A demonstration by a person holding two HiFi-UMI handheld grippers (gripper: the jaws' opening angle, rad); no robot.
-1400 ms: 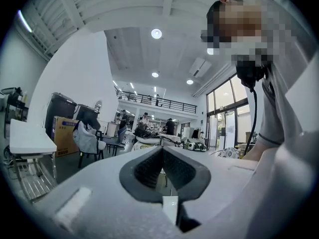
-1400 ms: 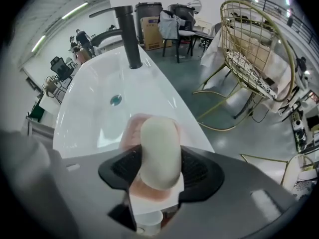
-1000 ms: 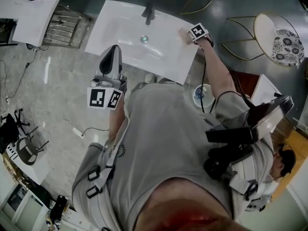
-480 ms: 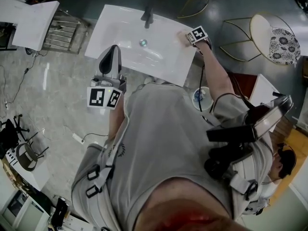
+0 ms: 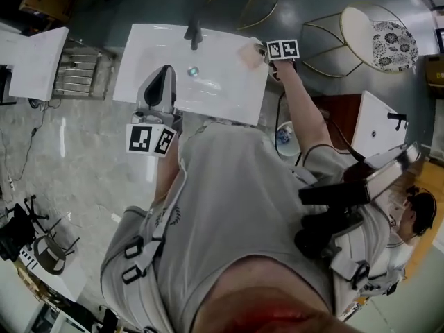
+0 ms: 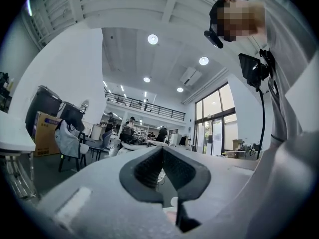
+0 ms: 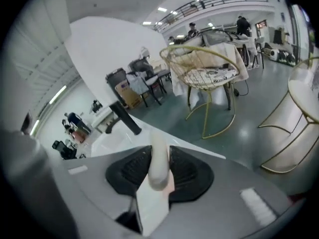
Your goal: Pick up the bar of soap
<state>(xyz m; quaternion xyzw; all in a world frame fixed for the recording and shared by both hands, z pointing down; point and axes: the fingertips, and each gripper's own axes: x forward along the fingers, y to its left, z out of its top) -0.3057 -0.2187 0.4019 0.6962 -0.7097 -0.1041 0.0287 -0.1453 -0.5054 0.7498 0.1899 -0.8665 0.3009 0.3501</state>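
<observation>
The bar of soap (image 5: pixel 248 54) is pale pinkish-white and sits edge-on between the black pads of my right gripper (image 5: pixel 258 52), which is shut on it above the right end of the white sink (image 5: pixel 139 54). In the right gripper view the soap (image 7: pixel 159 158) stands upright in the right gripper (image 7: pixel 160 164), with the dark faucet (image 7: pixel 123 118) beyond. My left gripper (image 5: pixel 165 71) hangs at the sink's front edge, tips pointing away from me. Its jaws in the left gripper view (image 6: pixel 162 156) are shut with nothing in them.
The sink has a dark faucet (image 5: pixel 193 33) and a metal drain (image 5: pixel 193 70). Gold wire chairs (image 5: pixel 368 26) stand to the right, a small pail (image 5: pixel 284 137) on the floor below the sink, a metal rack (image 5: pixel 76 71) and white table (image 5: pixel 35 61) to the left.
The right gripper has turned at the sink's right end with the soap still in it, so its marker cube shows two faces. The left gripper has kept its place.
</observation>
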